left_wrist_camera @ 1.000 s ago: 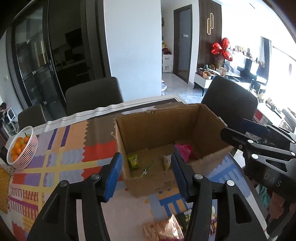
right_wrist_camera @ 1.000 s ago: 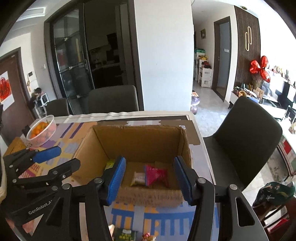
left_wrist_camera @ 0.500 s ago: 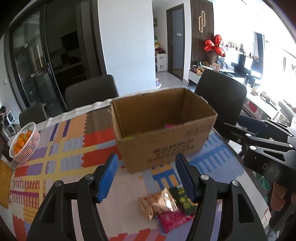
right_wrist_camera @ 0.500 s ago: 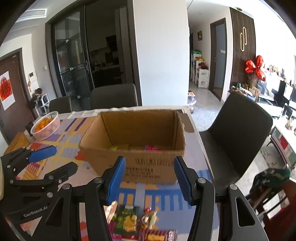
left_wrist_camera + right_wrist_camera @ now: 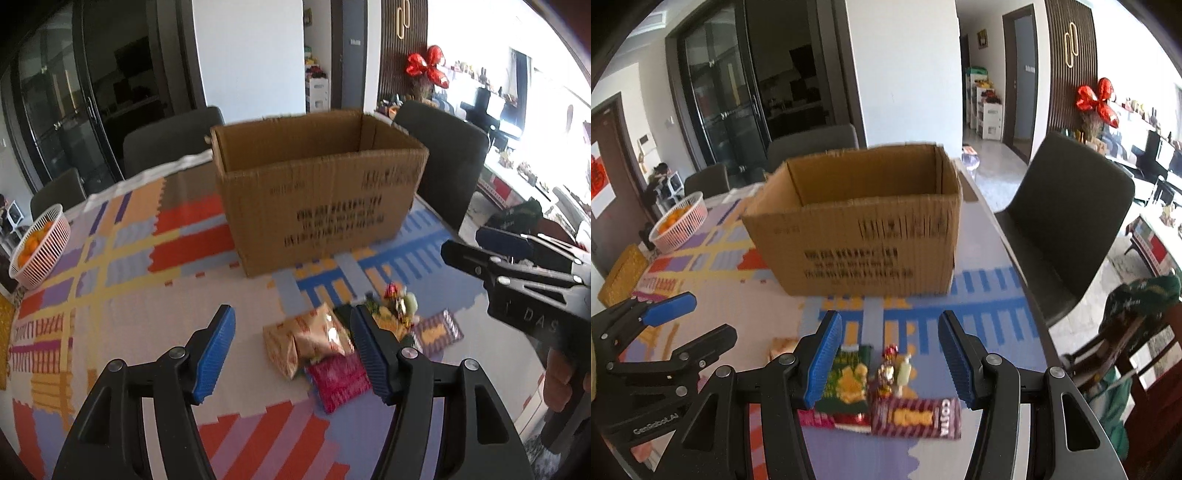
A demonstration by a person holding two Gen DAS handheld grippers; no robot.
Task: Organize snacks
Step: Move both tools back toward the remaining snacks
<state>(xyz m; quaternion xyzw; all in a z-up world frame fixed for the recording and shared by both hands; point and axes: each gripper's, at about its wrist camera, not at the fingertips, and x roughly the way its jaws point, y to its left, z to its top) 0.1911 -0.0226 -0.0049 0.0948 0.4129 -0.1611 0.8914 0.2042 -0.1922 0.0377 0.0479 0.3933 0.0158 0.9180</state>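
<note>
On the far left of the desk (image 5: 122, 295) sits a basket (image 5: 40, 245) of oranges, well clear of the work. The left gripper (image 5: 291, 350) hangs open and empty above the tan bag (image 5: 314, 338) and the pink pack (image 5: 338, 380), which overlap. The box (image 5: 857, 236) stands behind the pile, upright. To the right, the right gripper (image 5: 890, 358) is also open and empty, over the green pack (image 5: 847, 384), a small candy (image 5: 888, 371) and the striped bar (image 5: 916, 417). The snacks touch one another, so a closing jaw could likely catch two at once or nudge a neighbour toward the near edge; the crinkly bag may slip. A second ago both grippers were over the box looking in; they have since pulled back and down to the pile.
</note>
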